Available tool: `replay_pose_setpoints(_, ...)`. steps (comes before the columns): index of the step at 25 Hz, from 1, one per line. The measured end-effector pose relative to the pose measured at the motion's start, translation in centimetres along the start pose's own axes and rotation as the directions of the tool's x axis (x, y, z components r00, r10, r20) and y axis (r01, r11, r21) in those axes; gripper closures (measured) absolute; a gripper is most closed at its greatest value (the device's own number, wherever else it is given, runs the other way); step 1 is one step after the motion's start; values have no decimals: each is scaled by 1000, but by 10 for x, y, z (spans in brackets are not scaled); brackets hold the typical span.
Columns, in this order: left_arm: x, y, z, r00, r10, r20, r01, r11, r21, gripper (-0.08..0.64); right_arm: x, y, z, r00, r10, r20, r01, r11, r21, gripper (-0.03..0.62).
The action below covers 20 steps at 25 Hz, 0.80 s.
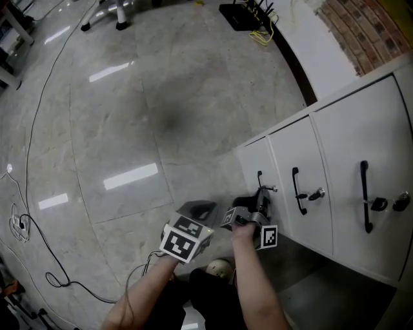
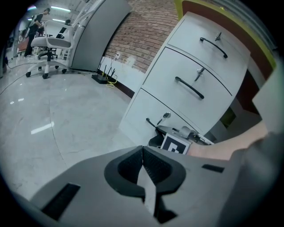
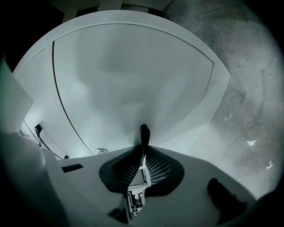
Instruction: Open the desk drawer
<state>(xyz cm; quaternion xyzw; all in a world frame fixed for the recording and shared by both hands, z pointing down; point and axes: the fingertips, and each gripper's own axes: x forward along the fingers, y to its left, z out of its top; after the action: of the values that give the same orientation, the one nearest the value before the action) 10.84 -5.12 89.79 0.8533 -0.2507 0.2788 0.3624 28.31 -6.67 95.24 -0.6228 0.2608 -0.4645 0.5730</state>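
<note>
A white cabinet has three drawers with black bar handles. Its lowest drawer (image 1: 253, 162) (image 2: 144, 108) (image 3: 133, 75) is closed. My right gripper (image 1: 261, 195) (image 3: 143, 151) is level with that drawer's front, and its jaws are shut on the drawer's black handle (image 1: 259, 180) (image 3: 144, 134), whose end sticks out past the fingertips. A key (image 2: 165, 116) sits in the lock beside the handle (image 2: 151, 123). My left gripper (image 1: 201, 209) (image 2: 142, 150) hangs a little to the left of the right one, away from the cabinet, shut with nothing between its pads.
The middle drawer (image 1: 293, 161) and the top drawer (image 1: 361, 135) are closed, each with a handle and a key. A black device with a yellow cable (image 1: 248, 16) lies by the wall. Cables (image 1: 26, 225) trail over the glossy floor at left. An office chair (image 2: 46, 46) stands far off.
</note>
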Motion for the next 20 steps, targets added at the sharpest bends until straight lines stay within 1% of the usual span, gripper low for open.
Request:
replay_pose_setpoints(7, -4, 2, -4, 1000, -5, -11, 5, 1000, 24, 551, -3, 0, -1, 999, 16, 49, -17, 999, 31, 561)
replay_pose_setpoints(14, -12, 7, -9, 1000, -1, -17, 2, 1000, 31, 550, -15, -4, -15, 998, 10, 55, -12, 999, 44, 561)
replay_pose_setpoints(18, -21, 12, -13, 1000, -3, -24, 4, 1000, 9, 551, -28, -9, -29, 999, 5, 43, -7, 999, 51, 561)
replay_pose_setpoints(20, -28, 17, -15, 1000, 4, -25, -4, 1000, 10, 551, -34, -12, -36, 999, -3, 42, 1, 998, 56, 561)
